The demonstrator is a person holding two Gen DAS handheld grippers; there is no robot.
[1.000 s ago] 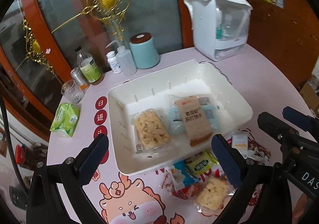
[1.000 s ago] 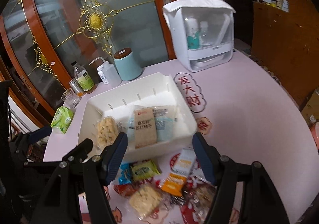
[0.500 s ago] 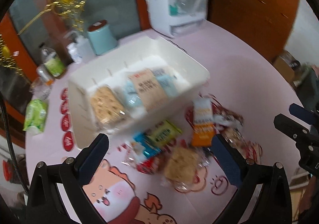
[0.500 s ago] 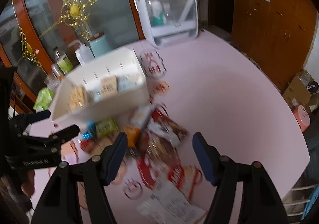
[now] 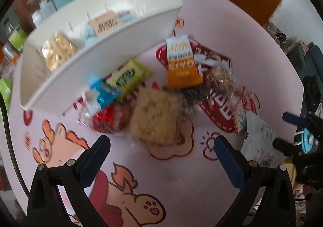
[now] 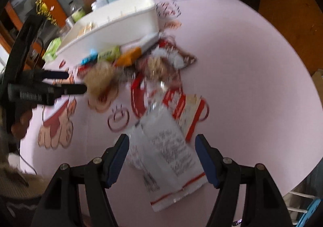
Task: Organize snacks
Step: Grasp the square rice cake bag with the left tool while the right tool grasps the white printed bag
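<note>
Soft, even indoor light, fairly bright on the pink table (image 6: 242,65), with only faint shadows under the white tray (image 5: 113,49). Heavy motion blur across the snack packets (image 6: 153,65), worse in the right wrist view. Strong fisheye bending and black corners. Far shelves dim and smeared.

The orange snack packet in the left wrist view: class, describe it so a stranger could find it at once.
Start at the white bin on the pink table. Among loose snacks before its right end lies the orange snack packet, the only one half white, half orange, between the green packet and a brown wrapper.
</note>
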